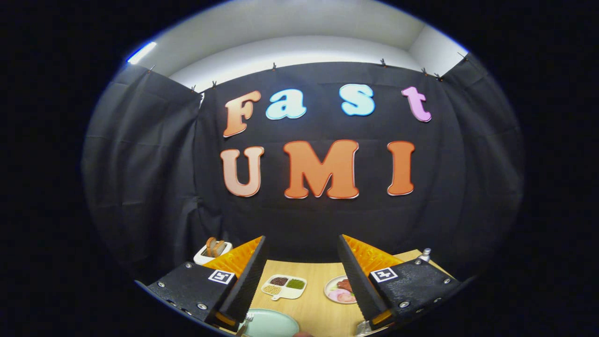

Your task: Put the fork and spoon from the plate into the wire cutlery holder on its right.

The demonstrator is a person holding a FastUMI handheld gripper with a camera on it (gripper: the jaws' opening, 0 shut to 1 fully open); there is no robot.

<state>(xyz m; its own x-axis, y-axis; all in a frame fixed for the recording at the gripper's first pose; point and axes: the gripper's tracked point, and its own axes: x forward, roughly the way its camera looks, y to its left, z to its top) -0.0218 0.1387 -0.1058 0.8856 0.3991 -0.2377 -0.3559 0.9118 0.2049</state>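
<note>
The claw (302, 276) stands wide open and empty above the light wooden bench (313, 306), its two fingers well apart. The round pale green plate (271, 324) lies near, between the fingers towards the left one, with the tines of a metal fork (245, 323) showing at its left rim; the spoon cannot be made out. Judgement: the fork is light, stiff and slippery, best pinched across the mid-handle, while a metal edge near the right finger may be the wire cutlery holder (362, 328).

The wooden worktop (313, 304) carries a pale green plate (271, 324), a divided dish (284, 286) of three fillings and a small plate of food (339, 290). A white toaster (213, 252) with bread stands at its far left corner, a small metal-topped shaker (425, 254) at its far right.
</note>
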